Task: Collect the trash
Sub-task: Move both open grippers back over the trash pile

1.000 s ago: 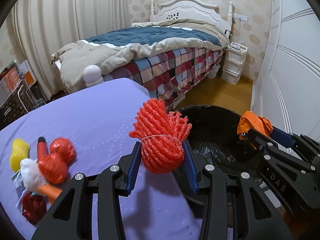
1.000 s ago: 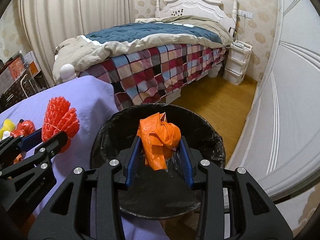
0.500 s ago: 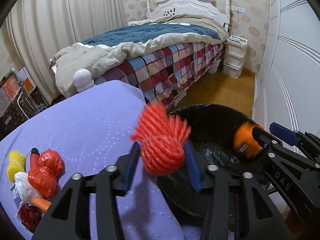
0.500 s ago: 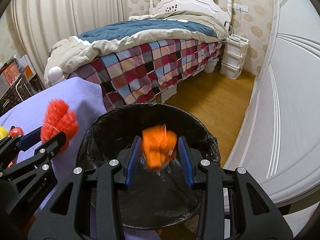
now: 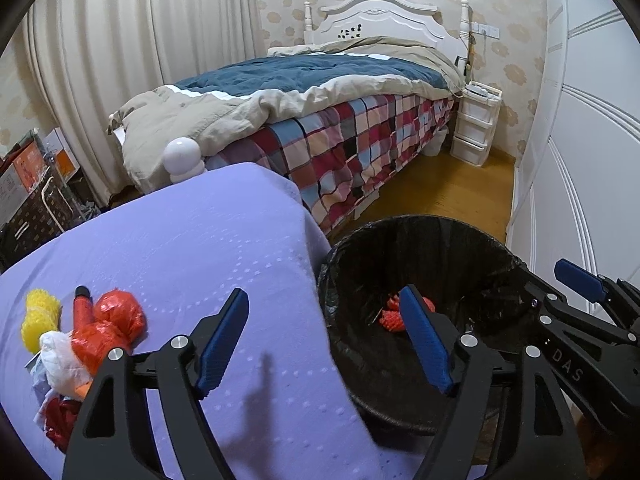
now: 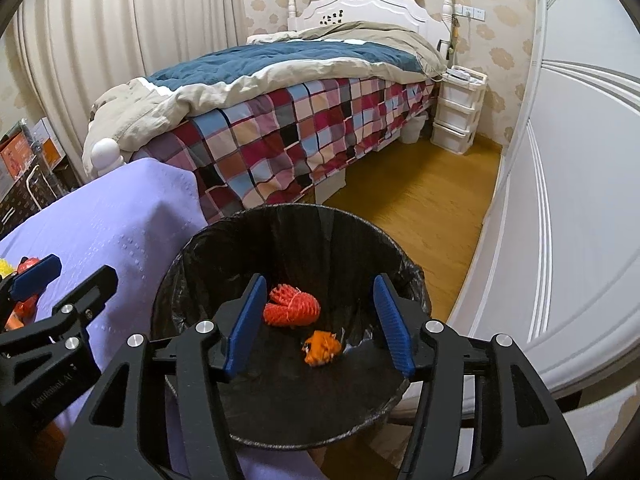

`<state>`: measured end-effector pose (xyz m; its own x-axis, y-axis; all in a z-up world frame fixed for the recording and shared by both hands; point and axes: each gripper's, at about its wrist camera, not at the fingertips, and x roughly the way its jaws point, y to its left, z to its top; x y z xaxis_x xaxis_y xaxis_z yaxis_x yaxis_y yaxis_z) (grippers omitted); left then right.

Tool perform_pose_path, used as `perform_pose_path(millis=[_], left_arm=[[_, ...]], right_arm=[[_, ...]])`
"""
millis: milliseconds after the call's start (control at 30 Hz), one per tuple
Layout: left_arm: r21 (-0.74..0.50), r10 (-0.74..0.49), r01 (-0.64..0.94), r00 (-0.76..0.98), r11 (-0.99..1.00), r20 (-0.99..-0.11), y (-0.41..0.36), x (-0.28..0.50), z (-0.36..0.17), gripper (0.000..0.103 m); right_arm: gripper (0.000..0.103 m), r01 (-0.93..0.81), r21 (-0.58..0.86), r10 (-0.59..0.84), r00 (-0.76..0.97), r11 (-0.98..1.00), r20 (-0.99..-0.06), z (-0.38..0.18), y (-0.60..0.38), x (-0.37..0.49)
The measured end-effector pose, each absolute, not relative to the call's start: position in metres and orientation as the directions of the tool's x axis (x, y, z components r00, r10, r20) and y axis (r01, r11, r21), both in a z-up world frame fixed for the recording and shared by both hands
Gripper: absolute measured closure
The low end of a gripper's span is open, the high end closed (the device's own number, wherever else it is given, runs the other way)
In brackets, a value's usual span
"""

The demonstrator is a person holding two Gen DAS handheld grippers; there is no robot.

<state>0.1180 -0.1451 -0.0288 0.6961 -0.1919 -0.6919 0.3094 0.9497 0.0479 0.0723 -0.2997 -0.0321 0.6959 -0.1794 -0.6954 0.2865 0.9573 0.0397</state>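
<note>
A black-lined trash bin (image 6: 416, 276) stands beside the purple-covered table (image 5: 192, 248). On its bottom lie a red foam net (image 6: 292, 306) and a crumpled orange wrapper (image 6: 322, 348); the net also shows in the left wrist view (image 5: 390, 318). My right gripper (image 6: 318, 332) is open and empty above the bin. My left gripper (image 5: 326, 340) is open and empty over the table's edge and the bin's rim (image 5: 326, 276). A pile of trash lies on the table at left: a red bag (image 5: 108, 328), a yellow foam net (image 5: 38, 318), white plastic (image 5: 60, 364).
A bed (image 5: 320, 128) with a checked cover stands behind the table and bin. A white wardrobe (image 6: 568, 200) runs along the right. A white drawer unit (image 6: 458, 112) stands by the headboard. Boxes and a rack (image 5: 28, 184) are at the far left. Wooden floor (image 6: 420, 208) lies between bed and wardrobe.
Both grippers opened. The red foam net dropped from my left gripper and the orange wrapper from my right; both now lie in the bin.
</note>
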Motion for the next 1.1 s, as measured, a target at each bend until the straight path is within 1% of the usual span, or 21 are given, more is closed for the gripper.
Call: perform_pose_path(millis=[300, 367, 433, 500, 767, 1100], left_arm=[[0.067, -0.143, 0.256, 0.717, 0.964, -0.682, -0.104, 0.094, -0.020, 0.028], [0.066, -0.135, 0.244, 0.718, 0.967, -0.683, -0.093, 0.089, -0.019, 0.028], [0.068, -0.120, 0.226, 0.718, 0.972, -0.685, -0.079, 0.081, -0.018, 0.028], [0.067, -0.108, 0.210, 0.720, 0.975, -0.685, -0.066, 0.074, -0.017, 0.028], [0.078, -0.036, 0.122, 0.728, 0.989, -0.685, -0.006, 0.047, -0.018, 0.028], [0.072, 0.073, -0.033, 0.723, 0.997, -0.687, 0.076, 0.021, -0.022, 0.028]], right_arm=[[0.046, 0.248, 0.048, -0.147, 0.709, 0.968, -0.690, -0.025, -0.266, 0.050], [0.045, 0.235, 0.052, -0.135, 0.712, 0.971, -0.689, -0.023, -0.256, 0.045], [0.041, 0.219, 0.060, -0.118, 0.714, 0.974, -0.690, -0.023, -0.247, 0.040], [0.041, 0.203, 0.064, -0.103, 0.714, 0.977, -0.692, -0.023, -0.236, 0.034], [0.041, 0.106, 0.054, -0.039, 0.717, 0.993, -0.696, -0.022, -0.186, 0.021], [0.041, -0.045, 0.045, 0.063, 0.699, 0.998, -0.712, -0.022, -0.112, 0.017]])
